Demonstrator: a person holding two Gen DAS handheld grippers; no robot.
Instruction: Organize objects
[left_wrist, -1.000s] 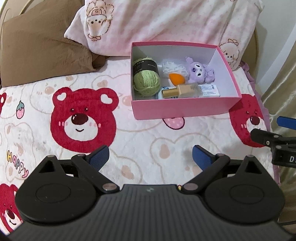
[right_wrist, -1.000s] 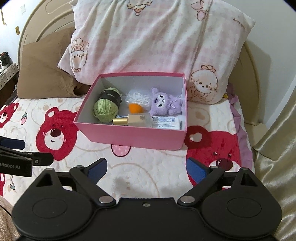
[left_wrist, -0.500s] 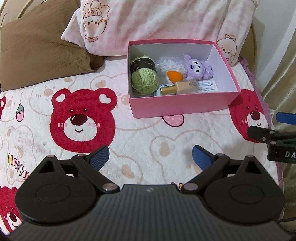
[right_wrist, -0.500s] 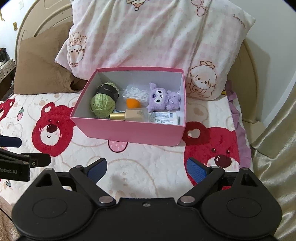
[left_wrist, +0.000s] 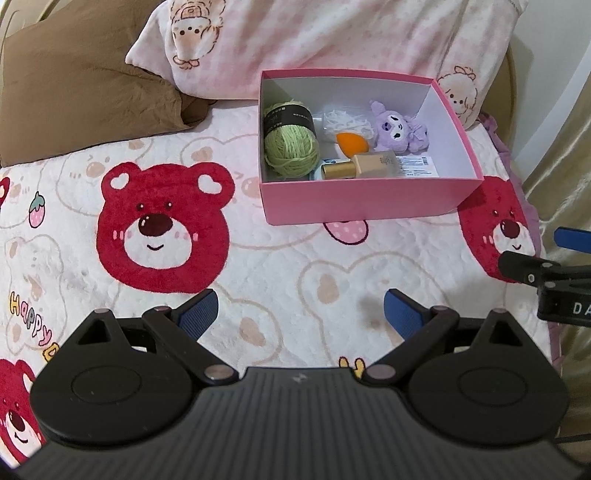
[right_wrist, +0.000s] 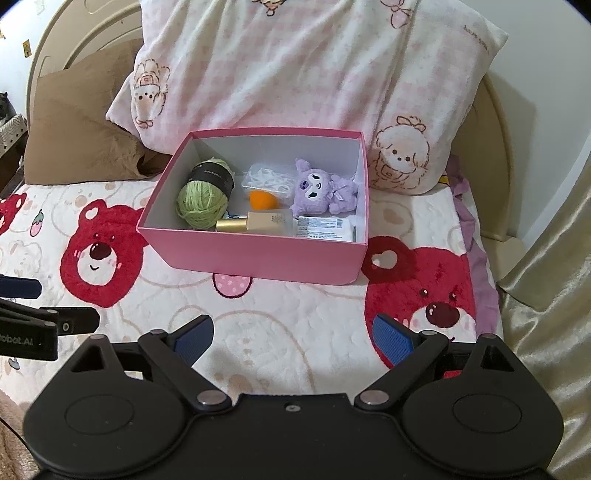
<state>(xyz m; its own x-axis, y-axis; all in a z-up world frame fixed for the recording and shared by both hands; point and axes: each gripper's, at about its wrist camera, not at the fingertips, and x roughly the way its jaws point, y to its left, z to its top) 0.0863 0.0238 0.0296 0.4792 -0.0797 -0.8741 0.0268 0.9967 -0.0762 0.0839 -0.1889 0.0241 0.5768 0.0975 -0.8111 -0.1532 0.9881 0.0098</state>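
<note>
I see the pink box (left_wrist: 369, 206) a bit lower than before | my left claw (left_wrist: 301, 312) and right claw (right_wrist: 291, 341) both spread wide, holding nothing | green yarn ball (right_wrist: 201, 201) and purple plush (right_wrist: 321, 192) sit inside box on bear blanket (left_wrist: 280, 280)

Left gripper (left_wrist: 301, 312), right gripper (right_wrist: 291, 338): black bodies, round pivot housings, silver screws, blue ribbed fingertip pads (right_wrist: 391, 339).

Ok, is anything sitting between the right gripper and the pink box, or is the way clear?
Nothing visible blocks it. Between the open right gripper and the near wall of the pink box lies only bare bear-print blanket. The left gripper hangs off to the side, also open.
</note>
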